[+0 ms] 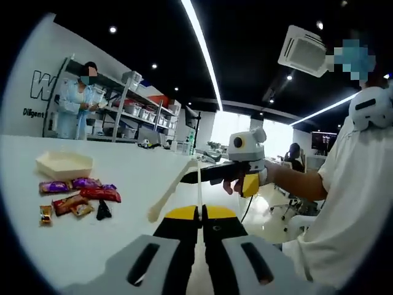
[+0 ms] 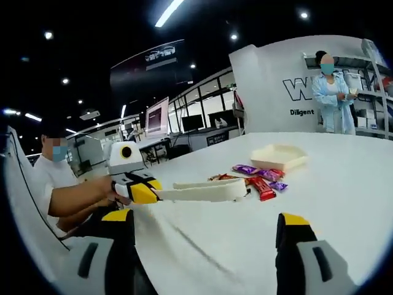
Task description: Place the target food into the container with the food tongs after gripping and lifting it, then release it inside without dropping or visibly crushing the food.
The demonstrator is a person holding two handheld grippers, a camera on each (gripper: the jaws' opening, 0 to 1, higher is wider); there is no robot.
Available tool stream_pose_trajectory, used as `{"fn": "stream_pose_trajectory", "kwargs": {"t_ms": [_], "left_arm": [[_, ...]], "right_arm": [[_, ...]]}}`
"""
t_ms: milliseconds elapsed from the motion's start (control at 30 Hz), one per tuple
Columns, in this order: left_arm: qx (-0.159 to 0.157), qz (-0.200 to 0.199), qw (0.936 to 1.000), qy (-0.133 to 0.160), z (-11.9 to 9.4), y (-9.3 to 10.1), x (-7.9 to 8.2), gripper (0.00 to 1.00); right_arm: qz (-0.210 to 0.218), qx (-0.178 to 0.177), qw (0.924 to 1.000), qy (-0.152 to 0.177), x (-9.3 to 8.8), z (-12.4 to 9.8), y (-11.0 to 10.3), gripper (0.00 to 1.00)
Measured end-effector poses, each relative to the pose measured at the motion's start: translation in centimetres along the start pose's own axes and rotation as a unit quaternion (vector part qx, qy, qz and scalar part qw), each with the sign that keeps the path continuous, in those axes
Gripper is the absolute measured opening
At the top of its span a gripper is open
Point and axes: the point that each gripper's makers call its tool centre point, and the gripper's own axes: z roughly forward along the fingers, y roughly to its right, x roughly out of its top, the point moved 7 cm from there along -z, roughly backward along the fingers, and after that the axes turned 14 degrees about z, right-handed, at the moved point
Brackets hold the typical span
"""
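White table carried a cream hexagonal container w/ a cluster of wrapped snacks just beside it: purple, red, orange, one black.

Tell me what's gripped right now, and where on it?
The left gripper is shut on the cream food tongs, at their rear end. The right gripper is open, holding nothing.

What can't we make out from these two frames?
- Snack packets: the print is too small to read in both views.
- Container: its own rim hides the inside at this low angle, in both views.
- Tongs: in the right gripper view their tip covers some packets. In the left gripper view the shut left gripper hides where they are held.
- Target food: nothing shows which packet it is.
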Motion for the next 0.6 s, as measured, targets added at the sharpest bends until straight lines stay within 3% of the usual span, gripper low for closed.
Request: {"fn": "stream_pose_trajectory", "kwargs": {"t_ms": [133,400,600], "left_arm": [[-0.020,-0.010,0.9994,0.026,0.4,0.9,0.9,0.01],[-0.046,-0.019,0.9973,0.055,0.8,1.7,2.1,0.01],[-0.077,-0.039,0.9915,0.098,1.5,2.7,3.2,0.02]], "right_arm": [[0.006,0.036,0.9991,0.019,0.6,0.2,-1.1,0.89],[-0.011,0.074,0.9970,0.019,0.7,0.5,-2.5,0.84],[-0.009,0.137,0.9897,0.040,1.4,0.4,-4.5,0.76]]}}
